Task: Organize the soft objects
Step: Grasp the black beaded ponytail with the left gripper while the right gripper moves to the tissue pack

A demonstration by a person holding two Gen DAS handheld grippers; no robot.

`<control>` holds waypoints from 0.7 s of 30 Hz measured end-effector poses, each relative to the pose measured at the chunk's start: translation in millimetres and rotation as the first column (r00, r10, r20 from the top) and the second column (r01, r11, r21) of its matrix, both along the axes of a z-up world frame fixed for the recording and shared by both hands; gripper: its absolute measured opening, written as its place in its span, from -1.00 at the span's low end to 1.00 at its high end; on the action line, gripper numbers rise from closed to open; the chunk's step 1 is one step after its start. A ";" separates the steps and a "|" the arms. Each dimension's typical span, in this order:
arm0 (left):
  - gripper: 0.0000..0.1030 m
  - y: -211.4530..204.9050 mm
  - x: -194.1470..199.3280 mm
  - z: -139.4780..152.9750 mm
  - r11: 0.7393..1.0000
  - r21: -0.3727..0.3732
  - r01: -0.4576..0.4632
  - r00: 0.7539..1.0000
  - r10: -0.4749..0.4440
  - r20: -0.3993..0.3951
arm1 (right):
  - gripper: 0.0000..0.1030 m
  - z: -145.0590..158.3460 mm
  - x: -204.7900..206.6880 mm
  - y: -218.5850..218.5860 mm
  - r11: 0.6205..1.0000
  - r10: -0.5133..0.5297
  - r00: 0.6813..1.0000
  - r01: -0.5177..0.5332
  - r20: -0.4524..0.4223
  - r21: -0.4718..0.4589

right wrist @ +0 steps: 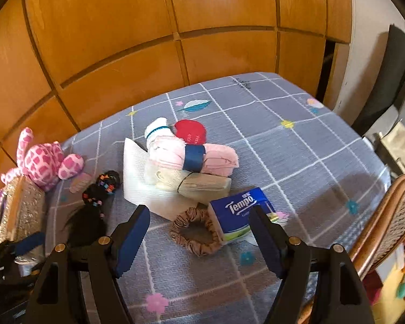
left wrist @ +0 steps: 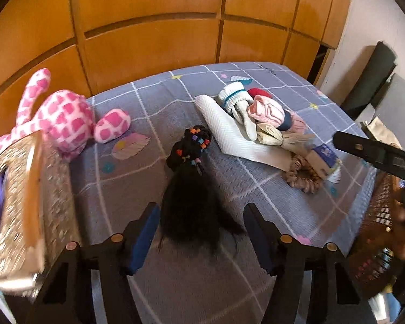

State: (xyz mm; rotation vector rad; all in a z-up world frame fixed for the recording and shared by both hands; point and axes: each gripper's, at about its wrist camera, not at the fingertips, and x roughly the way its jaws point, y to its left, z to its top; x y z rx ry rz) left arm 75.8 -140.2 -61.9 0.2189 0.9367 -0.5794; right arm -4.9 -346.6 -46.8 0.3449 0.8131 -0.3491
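A black hairpiece [left wrist: 194,210] with coloured beads lies on the bed between the fingers of my left gripper [left wrist: 201,233]. The blue pads stand beside the hair without pressing it, so that gripper is open. My right gripper [right wrist: 199,239] is open above a brown scrunchie [right wrist: 194,232] and a blue Tempo tissue pack [right wrist: 236,214], holding nothing. Behind them is a pile: a white cloth [right wrist: 136,181], white socks [right wrist: 156,132], a pink roll with a blue band [right wrist: 218,159], a beige bundle [right wrist: 205,185] and a red piece [right wrist: 190,132]. A pink-and-white plush toy [left wrist: 64,118] sits at the left.
The grey checked bedsheet [right wrist: 297,162] covers the bed. A glittery gold box [left wrist: 21,205] stands close to the left fingers. A wooden wardrobe [left wrist: 148,40] backs the bed. A wicker chair [right wrist: 386,216] stands at the right edge, with dark items against the wall beyond.
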 end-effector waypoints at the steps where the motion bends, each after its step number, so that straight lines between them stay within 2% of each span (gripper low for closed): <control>1: 0.26 -4.9 5.7 -4.7 1.000 0.007 0.004 1.000 -0.004 0.001 | 0.49 -0.2 0.1 -1.5 1.000 0.016 1.000 -0.016 0.008 0.022; 4: 0.26 -12.7 22.1 -15.3 1.000 0.014 -0.001 1.000 0.001 -0.011 | 0.49 -2.4 1.4 -2.7 0.998 0.030 1.000 -0.030 0.008 0.062; 9: 0.26 -22.1 52.2 -30.2 0.999 -0.015 -0.033 0.999 0.032 -0.035 | 0.49 -8.8 4.8 -6.6 0.988 0.053 0.999 -0.053 0.009 0.144; 12: 0.26 -24.4 68.7 -42.5 0.998 -0.023 -0.053 0.996 0.051 -0.076 | 0.49 -12.0 5.0 -10.9 0.982 0.049 0.999 -0.050 0.008 0.183; 17: 0.21 -32.5 80.5 -55.3 0.999 -0.010 -0.052 0.994 0.051 -0.098 | 0.49 -18.0 4.0 -21.0 0.961 0.038 0.999 -0.041 0.016 0.275; 20: -0.07 -38.0 84.2 -59.0 0.999 -0.003 -0.053 0.994 0.052 -0.100 | 0.49 -20.8 1.4 -28.0 0.946 0.013 1.000 -0.021 0.028 0.323; 21: -0.40 -40.2 85.2 -60.7 0.999 0.000 -0.053 0.993 0.053 -0.101 | 0.49 -21.3 0.6 -30.0 0.942 0.006 0.999 -0.017 0.034 0.335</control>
